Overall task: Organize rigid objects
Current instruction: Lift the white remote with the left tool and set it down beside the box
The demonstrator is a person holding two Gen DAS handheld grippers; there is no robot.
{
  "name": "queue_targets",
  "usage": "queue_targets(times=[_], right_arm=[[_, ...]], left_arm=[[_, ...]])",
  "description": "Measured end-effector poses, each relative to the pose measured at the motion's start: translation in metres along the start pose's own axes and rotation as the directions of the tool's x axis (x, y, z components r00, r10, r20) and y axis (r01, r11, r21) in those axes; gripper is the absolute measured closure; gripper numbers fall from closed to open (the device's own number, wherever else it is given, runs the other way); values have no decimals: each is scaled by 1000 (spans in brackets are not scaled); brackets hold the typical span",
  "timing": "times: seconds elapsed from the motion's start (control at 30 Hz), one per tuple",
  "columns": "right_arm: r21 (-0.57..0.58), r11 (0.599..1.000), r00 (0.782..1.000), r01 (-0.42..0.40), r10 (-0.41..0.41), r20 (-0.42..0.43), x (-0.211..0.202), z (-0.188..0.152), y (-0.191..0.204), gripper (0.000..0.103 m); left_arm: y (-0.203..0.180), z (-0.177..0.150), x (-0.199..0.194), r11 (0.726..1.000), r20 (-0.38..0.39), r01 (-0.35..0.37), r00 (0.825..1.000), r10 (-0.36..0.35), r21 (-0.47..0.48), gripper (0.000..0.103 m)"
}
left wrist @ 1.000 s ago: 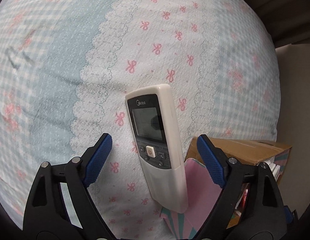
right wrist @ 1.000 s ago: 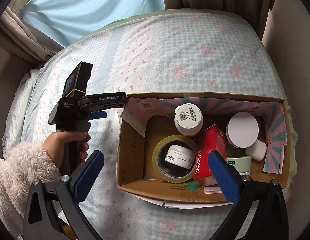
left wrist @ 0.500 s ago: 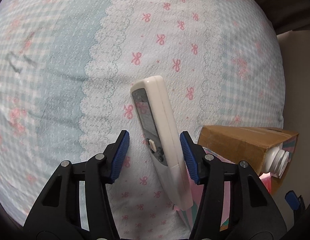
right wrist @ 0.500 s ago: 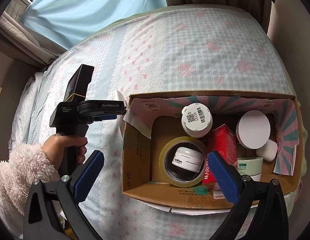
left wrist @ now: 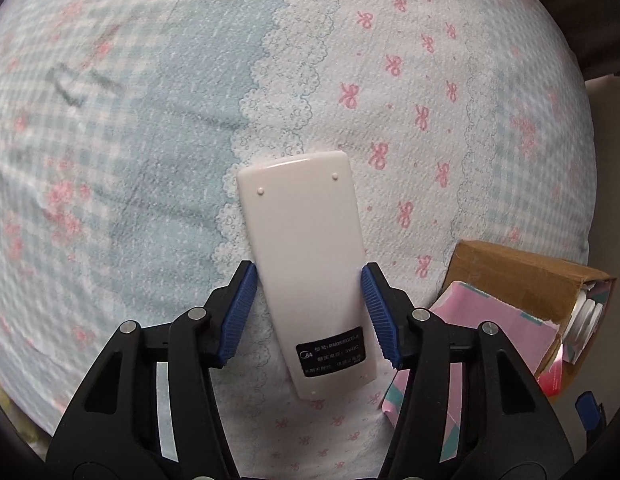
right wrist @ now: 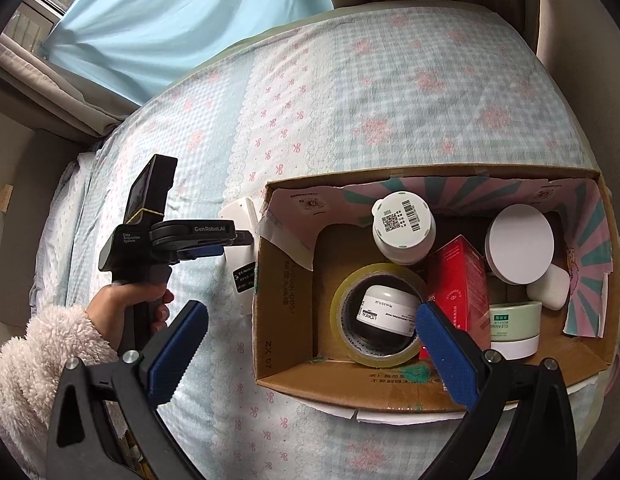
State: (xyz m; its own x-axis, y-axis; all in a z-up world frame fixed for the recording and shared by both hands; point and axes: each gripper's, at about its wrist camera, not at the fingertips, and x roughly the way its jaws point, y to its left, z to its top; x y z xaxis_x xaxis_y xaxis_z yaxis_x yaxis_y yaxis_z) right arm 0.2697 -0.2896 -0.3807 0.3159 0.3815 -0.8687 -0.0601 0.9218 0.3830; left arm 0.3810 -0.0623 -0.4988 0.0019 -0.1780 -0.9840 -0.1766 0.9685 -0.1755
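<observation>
On the bed (right wrist: 389, 92), covered by a blue-checked sheet with a white lace-edged band of pink bows, a cream remote control (left wrist: 306, 264) lies back side up, its black label toward the near end, just beside the left wall of a cardboard box (right wrist: 286, 372). The left gripper (left wrist: 308, 292) points down over it, with its blue pads (left wrist: 240, 312) standing at either long edge of the remote; the left pad shows a thin gap, the right one sits at the very edge, and the jaws are opening, with the remote between them. In the right wrist view a hand (right wrist: 128, 304) in a fluffy cream sleeve (right wrist: 38, 360) holds that left gripper (right wrist: 238, 240) by its black handle, and the remote (right wrist: 240, 248) shows as a pale slab against the box's outer wall. The right gripper (right wrist: 310, 356) hangs above the near edge of the box with its jaws spread wide and nothing between them. Inside the box stand a white bottle (right wrist: 403, 226) with a barcode on its cap, a roll of yellowish tape (right wrist: 345, 344) ringing a small white jar (right wrist: 385, 310), a red carton (right wrist: 457, 276), a round white lid (right wrist: 519, 250) and a pale green jar (right wrist: 513, 328). The box sits toward the right edge of the bed, and a light blue curtain (right wrist: 170, 12) hangs beyond the far edge.
</observation>
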Motion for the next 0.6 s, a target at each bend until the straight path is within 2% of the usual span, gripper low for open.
queue_targets(times=[0.03, 0.07, 0.1, 0.13, 0.33, 0.4, 0.6], right_arm=[[-2, 1000, 1000, 0, 0, 0, 0, 0, 1, 0], [-5, 1000, 1000, 0, 0, 0, 0, -1, 2, 0], [-9, 1000, 1000, -1, 1, 0, -1, -1, 2, 0], [-12, 1000, 1000, -1, 1, 1, -1, -1, 3, 0], [-11, 1000, 1000, -4, 4, 4, -1, -3, 2, 0], [-6, 1000, 1000, -2, 2, 2, -1, -4, 1, 0], [-33, 998, 998, 58, -58, -14, 2, -7, -1, 0]], left_arm=[[-7, 2, 2, 999, -7, -36, 999, 36, 11, 30], [-13, 5, 4, 998, -14, -65, 998, 65, 20, 8], [-17, 6, 7, 996, -20, -82, 996, 82, 21, 1], [-18, 7, 9, 996, -19, -89, 996, 89, 15, 0], [-22, 8, 35, 991, -77, -134, 988, 131, -27, 0], [-24, 3, 35, 991, -47, -133, 990, 132, -24, 2], [-19, -16, 24, 994, 22, -112, 993, 112, 5, 41]])
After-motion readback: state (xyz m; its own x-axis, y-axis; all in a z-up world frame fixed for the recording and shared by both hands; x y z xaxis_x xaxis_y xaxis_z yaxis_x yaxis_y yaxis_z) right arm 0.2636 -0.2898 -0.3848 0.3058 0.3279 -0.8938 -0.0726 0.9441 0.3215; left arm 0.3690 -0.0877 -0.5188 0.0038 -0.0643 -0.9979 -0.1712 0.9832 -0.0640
